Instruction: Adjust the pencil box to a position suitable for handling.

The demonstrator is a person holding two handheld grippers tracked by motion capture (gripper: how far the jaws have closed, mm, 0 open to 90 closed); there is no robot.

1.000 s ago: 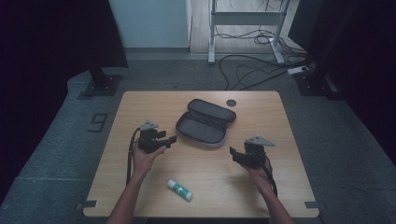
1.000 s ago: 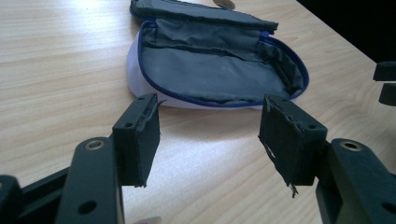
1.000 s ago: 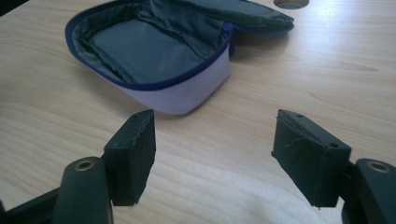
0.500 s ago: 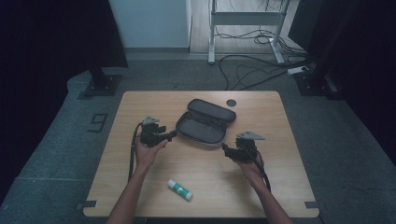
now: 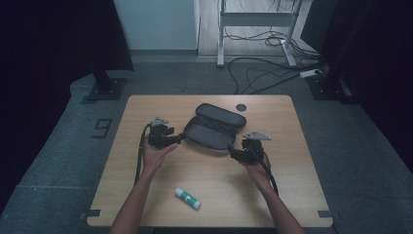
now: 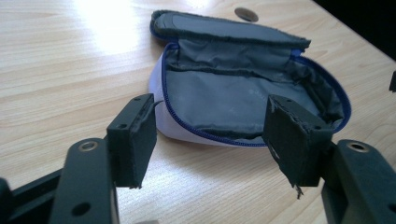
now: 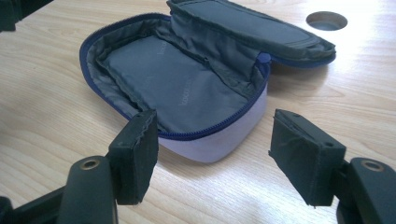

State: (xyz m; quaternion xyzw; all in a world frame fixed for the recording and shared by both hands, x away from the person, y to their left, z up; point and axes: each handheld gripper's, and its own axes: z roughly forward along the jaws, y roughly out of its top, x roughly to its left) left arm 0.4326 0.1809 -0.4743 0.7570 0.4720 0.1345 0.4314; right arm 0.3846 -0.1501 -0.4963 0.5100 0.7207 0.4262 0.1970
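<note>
Both grippers closed in on pouch (image 5: 215, 128), seemingly lying diagonally.

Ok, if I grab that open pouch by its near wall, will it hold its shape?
Probably not: the pouch is soft fabric with a wrinkled lining, so the wall may fold. It looks empty, so likely light and apt to slide on the smooth table.
</note>
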